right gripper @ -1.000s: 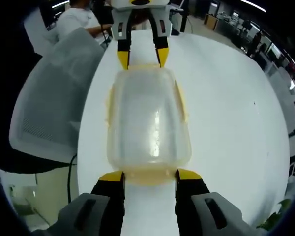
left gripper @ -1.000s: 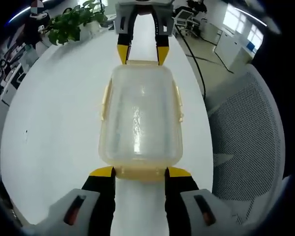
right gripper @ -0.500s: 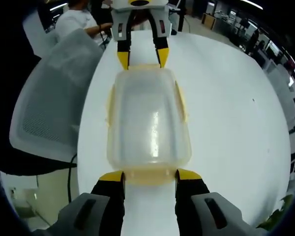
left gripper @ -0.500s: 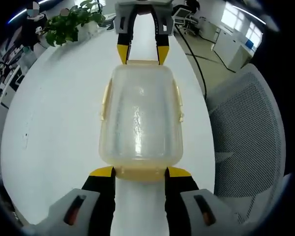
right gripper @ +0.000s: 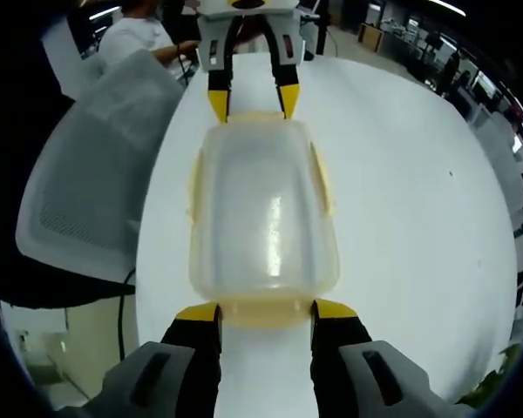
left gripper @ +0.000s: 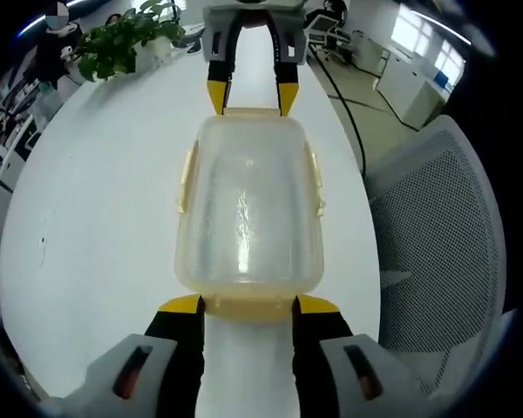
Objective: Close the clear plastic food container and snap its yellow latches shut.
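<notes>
1. Clear food container [left gripper: 248, 213] sits lid-on at the middle of the white desk [left gripper: 96, 200].
2. Left gripper [left gripper: 248, 305] – jaws spread, straddling the near end's yellow latch [left gripper: 248, 306].
3. Right gripper [right gripper: 266, 311] – jaws likewise spread at the opposite end.
4. Mesh chair [left gripper: 440, 252] beside desk.

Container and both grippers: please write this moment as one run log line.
container: lid on, on white table | left gripper: open, at near end latch | right gripper: open, at opposite end latch | side latches: state unclear
</notes>
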`<act>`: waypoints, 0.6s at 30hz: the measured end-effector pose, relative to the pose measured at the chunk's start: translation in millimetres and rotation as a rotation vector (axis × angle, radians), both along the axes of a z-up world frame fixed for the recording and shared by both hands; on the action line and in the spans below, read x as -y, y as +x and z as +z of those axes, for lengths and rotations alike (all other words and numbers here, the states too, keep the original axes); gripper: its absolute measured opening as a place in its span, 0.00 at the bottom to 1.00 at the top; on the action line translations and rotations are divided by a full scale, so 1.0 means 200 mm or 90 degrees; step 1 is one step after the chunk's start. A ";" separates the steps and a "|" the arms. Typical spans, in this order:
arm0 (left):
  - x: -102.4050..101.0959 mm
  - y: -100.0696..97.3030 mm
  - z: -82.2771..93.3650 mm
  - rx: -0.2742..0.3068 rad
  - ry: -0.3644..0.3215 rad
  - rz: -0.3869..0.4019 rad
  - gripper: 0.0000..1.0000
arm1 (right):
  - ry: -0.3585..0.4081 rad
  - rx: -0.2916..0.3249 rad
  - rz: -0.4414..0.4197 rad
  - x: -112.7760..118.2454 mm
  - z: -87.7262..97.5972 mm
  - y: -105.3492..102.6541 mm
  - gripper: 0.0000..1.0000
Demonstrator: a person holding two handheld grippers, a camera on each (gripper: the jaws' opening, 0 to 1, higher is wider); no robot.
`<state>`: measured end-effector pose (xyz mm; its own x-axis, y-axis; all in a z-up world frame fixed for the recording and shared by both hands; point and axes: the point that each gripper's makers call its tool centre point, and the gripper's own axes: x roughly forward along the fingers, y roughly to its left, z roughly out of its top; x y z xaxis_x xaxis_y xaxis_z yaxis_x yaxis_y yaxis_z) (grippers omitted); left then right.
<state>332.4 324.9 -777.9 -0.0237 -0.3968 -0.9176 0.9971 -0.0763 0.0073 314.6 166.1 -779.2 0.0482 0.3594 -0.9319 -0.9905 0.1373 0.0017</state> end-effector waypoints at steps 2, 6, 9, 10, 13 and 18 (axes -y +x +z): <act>0.01 0.00 0.00 0.001 0.000 -0.002 0.38 | 0.001 -0.002 -0.001 0.01 0.00 -0.01 0.39; 0.02 -0.01 -0.01 -0.002 -0.003 -0.006 0.38 | 0.003 -0.009 -0.005 0.02 -0.02 -0.01 0.39; 0.02 0.00 -0.01 -0.001 0.002 -0.008 0.38 | 0.007 -0.008 -0.007 0.02 -0.01 -0.01 0.39; 0.02 0.00 -0.01 -0.001 0.002 -0.009 0.38 | 0.010 -0.008 -0.008 0.02 -0.01 -0.01 0.39; 0.02 0.00 -0.01 -0.001 0.003 -0.009 0.38 | 0.014 -0.009 -0.009 0.02 -0.02 -0.01 0.39; 0.02 0.00 -0.01 0.004 0.001 -0.013 0.39 | 0.020 -0.008 -0.004 0.02 -0.01 -0.02 0.40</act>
<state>332.5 321.1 -780.4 -0.0253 -0.3949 -0.9184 0.9952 -0.0965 0.0141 310.7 161.9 -781.4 0.0388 0.3886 -0.9206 -0.9894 0.1439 0.0190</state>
